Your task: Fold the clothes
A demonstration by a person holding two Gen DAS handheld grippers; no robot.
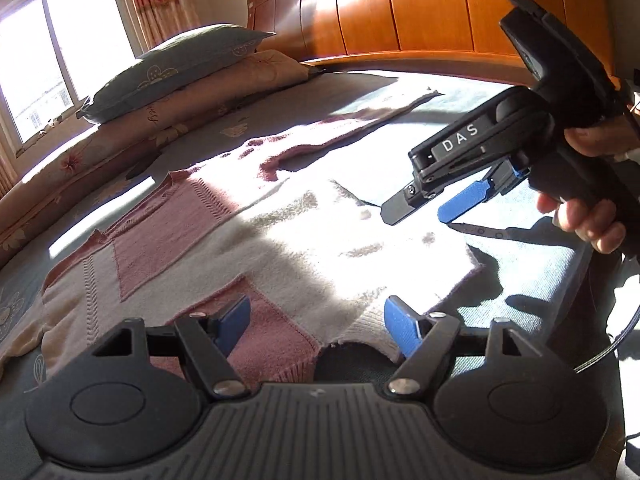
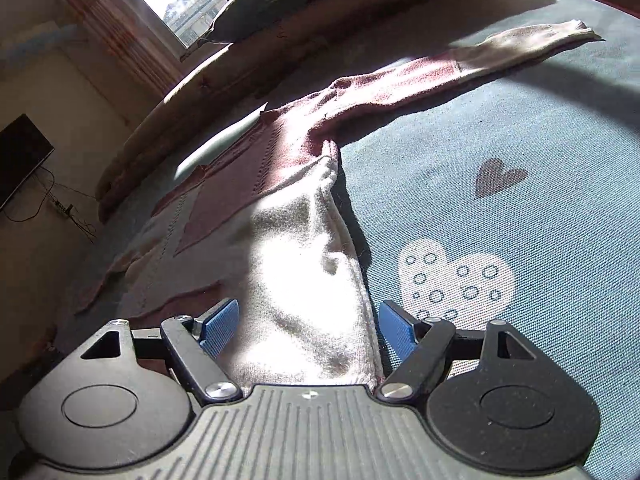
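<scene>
A pink and cream knit sweater (image 1: 248, 224) lies spread flat on the blue bed sheet (image 1: 520, 276). My left gripper (image 1: 318, 328) hovers over the sweater's near hem, open, its blue pads (image 1: 402, 330) wide apart and clear of the cloth. A hand holds my right gripper (image 1: 430, 208) at the sweater's right edge, also open. In the right wrist view the sweater (image 2: 288, 264) has its side folded inward, and one sleeve (image 2: 520, 48) stretches to the upper right. The right gripper (image 2: 308, 328) stands open above the cream folded edge, with nothing pinched.
Stacked pillows (image 1: 176, 64) lie at the bed's far left below a bright window (image 1: 60, 52). A wooden headboard (image 1: 400, 8) bounds the far side. The sheet bears heart prints (image 2: 456, 280). A dark screen (image 2: 20, 156) and cables sit on the floor beyond the bed.
</scene>
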